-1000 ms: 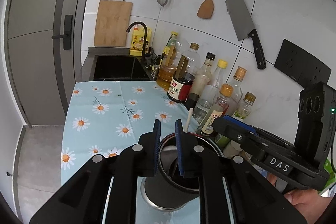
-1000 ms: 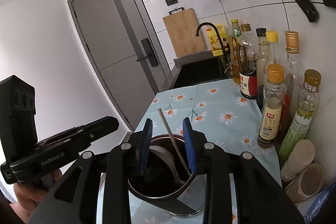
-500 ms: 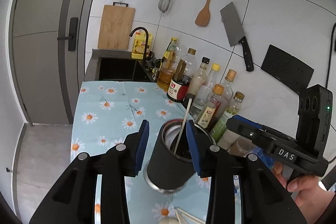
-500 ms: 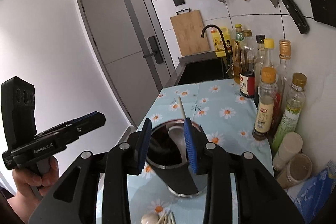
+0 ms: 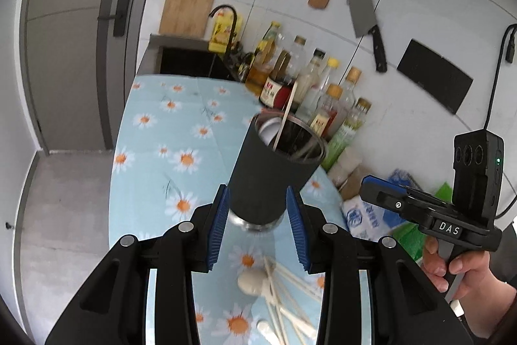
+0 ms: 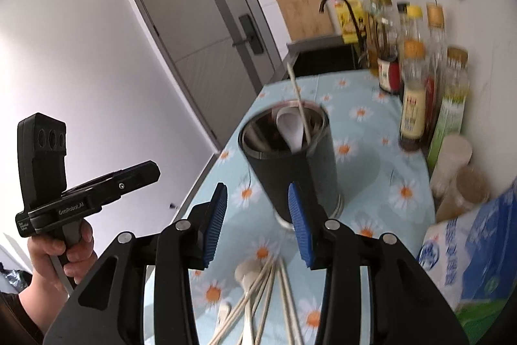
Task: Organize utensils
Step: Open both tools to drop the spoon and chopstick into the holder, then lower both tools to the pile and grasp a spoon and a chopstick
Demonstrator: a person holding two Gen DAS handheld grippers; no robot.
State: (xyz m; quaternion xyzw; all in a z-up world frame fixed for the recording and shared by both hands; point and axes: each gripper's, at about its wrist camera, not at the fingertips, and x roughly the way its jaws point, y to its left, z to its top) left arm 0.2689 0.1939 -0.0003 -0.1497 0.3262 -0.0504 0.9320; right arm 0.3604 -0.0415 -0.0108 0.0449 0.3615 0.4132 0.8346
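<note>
Since the holder [image 5: 274, 170] stands upright mid-table [image 5: 155, 131], one chopstick [image 5: 286, 115] and spoon [image 6: 290, 126] inside, both tools, left tool [image 5: 257, 227] and right tool [image 6: 257, 227], hang spread and empty above loose utensils [image 5: 281, 306], probably ready for picking.

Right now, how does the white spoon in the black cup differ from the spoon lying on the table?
The white spoon stands in the black cup, leaning on its inner wall, bowl uppermost; the beige spoon lies flat on the daisy tablecloth. The cup's spoon has one chopstick beside it; the table's spoon is tangled in a loose pile of chopsticks. Both appear to be short soup spoons.
</note>
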